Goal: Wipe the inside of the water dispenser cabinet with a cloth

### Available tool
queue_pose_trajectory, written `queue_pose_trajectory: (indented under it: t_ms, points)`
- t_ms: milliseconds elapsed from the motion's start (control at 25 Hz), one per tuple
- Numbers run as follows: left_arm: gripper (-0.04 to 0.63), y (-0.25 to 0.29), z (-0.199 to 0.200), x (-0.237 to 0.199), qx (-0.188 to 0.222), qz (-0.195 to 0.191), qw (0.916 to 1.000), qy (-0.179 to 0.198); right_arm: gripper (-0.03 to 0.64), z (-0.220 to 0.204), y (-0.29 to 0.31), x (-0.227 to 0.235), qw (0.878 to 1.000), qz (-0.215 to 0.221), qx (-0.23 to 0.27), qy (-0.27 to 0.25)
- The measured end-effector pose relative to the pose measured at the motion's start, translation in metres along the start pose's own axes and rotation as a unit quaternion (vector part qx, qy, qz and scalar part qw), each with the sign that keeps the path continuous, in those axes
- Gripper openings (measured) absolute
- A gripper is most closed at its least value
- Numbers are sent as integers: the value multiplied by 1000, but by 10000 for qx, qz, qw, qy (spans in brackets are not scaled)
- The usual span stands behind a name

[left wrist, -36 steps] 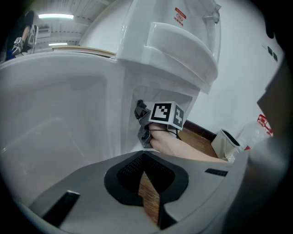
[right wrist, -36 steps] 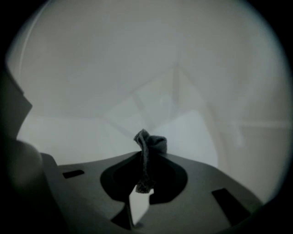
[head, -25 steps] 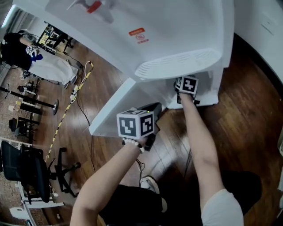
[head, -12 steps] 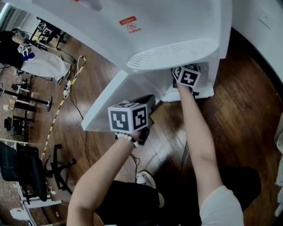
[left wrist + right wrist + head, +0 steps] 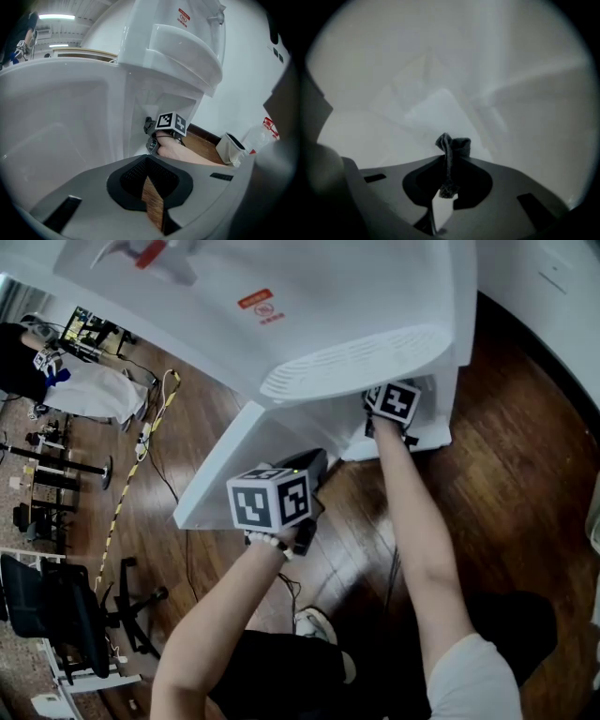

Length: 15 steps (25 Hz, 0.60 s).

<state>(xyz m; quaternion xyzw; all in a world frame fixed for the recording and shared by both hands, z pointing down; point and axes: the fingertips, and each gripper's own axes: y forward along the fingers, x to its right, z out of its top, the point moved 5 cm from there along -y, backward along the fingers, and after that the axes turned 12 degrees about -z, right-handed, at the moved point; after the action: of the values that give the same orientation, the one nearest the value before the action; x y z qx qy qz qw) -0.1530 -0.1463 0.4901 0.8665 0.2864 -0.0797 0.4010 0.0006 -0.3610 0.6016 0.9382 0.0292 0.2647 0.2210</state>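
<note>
The white water dispenser (image 5: 309, 324) stands with its lower cabinet door (image 5: 220, 474) swung open to the left. My right gripper reaches into the cabinet below the drip tray; in the head view only its marker cube (image 5: 394, 401) shows and the jaws are hidden. In the right gripper view my right gripper (image 5: 449, 158) is shut on a dark grey cloth (image 5: 453, 144), with the cabinet's white inner walls (image 5: 440, 103) close ahead. My left gripper (image 5: 149, 161) is shut with nothing in it and hangs beside the open door, its cube (image 5: 270, 498) in front of the cabinet.
Brown wooden floor (image 5: 525, 456) surrounds the dispenser. An office chair (image 5: 56, 601), stands and a yellow-black cable (image 5: 141, 470) lie to the left. A white bin (image 5: 229, 147) and a plastic bottle (image 5: 262, 133) sit to the right. My shoe (image 5: 314, 624) is below.
The head camera has shifted a little. Both grippers keep about the same places relative to the dispenser, the right one still inside the cabinet.
</note>
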Motion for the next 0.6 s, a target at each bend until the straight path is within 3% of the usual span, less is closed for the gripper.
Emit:
queue_pose_trajectory:
  t_ms: [200, 360, 600]
  points:
    - [-12, 0, 2, -1, -1, 0, 10000, 49, 46, -29, 16, 28, 9982, -364, -459, 103]
    - [-12, -1, 2, -1, 11, -14, 10000, 30, 46, -35, 14, 33, 9978, -429, -452, 215]
    - [-12, -2, 4, -1, 36, -18, 10000, 29, 46, 6, -4, 21, 9978, -267, 332, 517]
